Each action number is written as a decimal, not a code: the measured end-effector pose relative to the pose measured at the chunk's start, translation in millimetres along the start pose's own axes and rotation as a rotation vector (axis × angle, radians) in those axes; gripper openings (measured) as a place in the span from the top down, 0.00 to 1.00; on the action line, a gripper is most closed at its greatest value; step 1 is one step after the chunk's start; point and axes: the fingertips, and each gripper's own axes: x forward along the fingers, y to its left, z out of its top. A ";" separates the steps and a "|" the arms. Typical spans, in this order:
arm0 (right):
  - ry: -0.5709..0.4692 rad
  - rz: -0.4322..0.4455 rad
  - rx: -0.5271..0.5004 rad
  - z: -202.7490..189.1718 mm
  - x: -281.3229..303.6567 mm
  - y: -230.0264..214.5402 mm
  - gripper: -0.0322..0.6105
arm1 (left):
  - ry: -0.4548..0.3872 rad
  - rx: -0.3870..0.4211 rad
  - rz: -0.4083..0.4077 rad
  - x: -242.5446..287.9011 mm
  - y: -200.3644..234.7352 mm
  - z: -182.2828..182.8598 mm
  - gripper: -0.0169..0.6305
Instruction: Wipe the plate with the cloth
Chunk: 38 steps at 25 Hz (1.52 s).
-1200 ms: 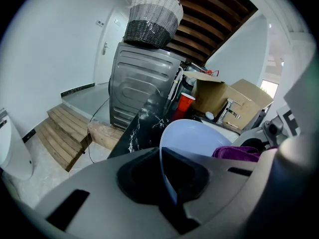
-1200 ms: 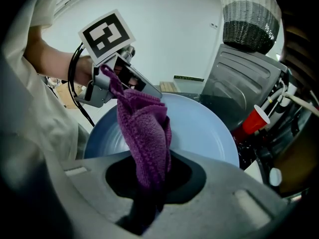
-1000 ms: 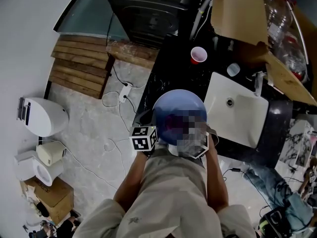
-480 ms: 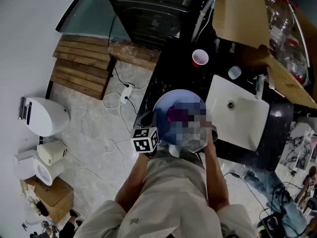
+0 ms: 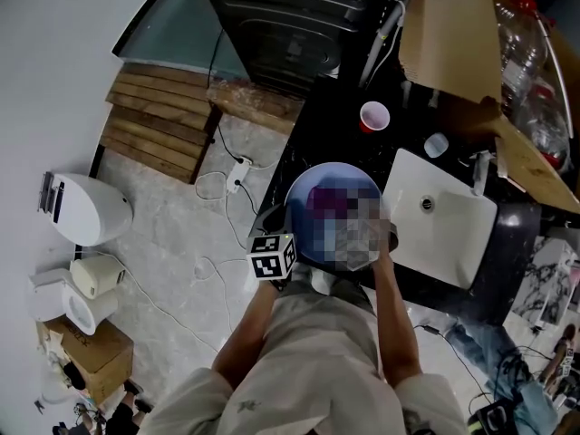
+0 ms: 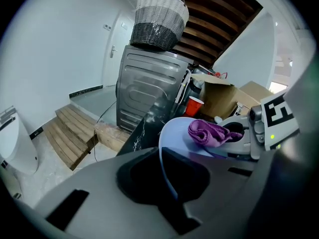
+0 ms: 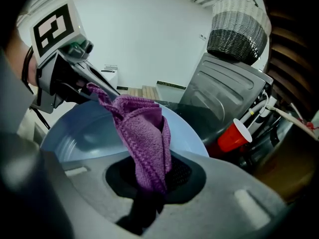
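A pale blue plate is held tilted over the black counter, in front of the person. My left gripper is shut on the plate's rim, which runs edge-on between the jaws. A purple cloth hangs bunched from my right gripper, which is shut on its lower end. The cloth lies against the plate's face. In the left gripper view the cloth sits on the plate's upper part. A mosaic patch hides much of the plate in the head view.
A red cup and a small white cup stand on the dark counter beyond the plate. A white sink lies to the right. A washing machine with a wicker basket and a cardboard box stand behind.
The right gripper has carried the cloth across the plate toward its far side. The left gripper and the plate have stayed put.
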 end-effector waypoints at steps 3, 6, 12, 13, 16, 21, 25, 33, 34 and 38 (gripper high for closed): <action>-0.006 -0.023 0.003 5.5 6.6 -7.9 0.85 | 0.000 0.001 0.005 1.4 0.6 2.1 0.95; -0.017 -0.049 0.017 10.4 8.5 -15.8 0.85 | -0.002 0.014 0.001 2.8 -0.2 4.1 0.94; -0.130 -0.110 0.091 27.5 -17.1 -27.1 0.85 | -0.067 0.110 -0.011 -6.1 -5.9 19.4 0.93; -0.142 -0.116 0.103 29.5 -22.4 -27.5 0.85 | -0.081 0.122 -0.015 -9.1 -7.2 23.3 0.93; -0.176 -0.133 0.137 35.3 -38.9 -26.1 0.85 | -0.111 0.158 -0.022 -19.6 -9.9 33.4 0.93; -0.246 -0.179 0.210 48.1 -70.8 -30.8 0.85 | -0.160 0.240 -0.058 -34.6 -18.9 49.6 0.93; -0.300 -0.226 0.271 56.3 -98.6 -33.4 0.85 | -0.197 0.298 -0.114 -49.2 -30.7 62.0 0.87; -0.369 -0.342 0.432 49.3 -143.7 -33.1 0.85 | -0.286 0.380 -0.278 -78.1 -67.2 84.4 0.87; -0.373 -0.358 0.459 46.4 -147.4 -32.5 0.85 | -0.288 0.391 -0.300 -81.2 -71.8 84.4 0.87; -0.395 -0.413 0.531 41.4 -161.7 -27.5 0.85 | -0.277 0.429 -0.364 -89.2 -82.7 80.5 0.88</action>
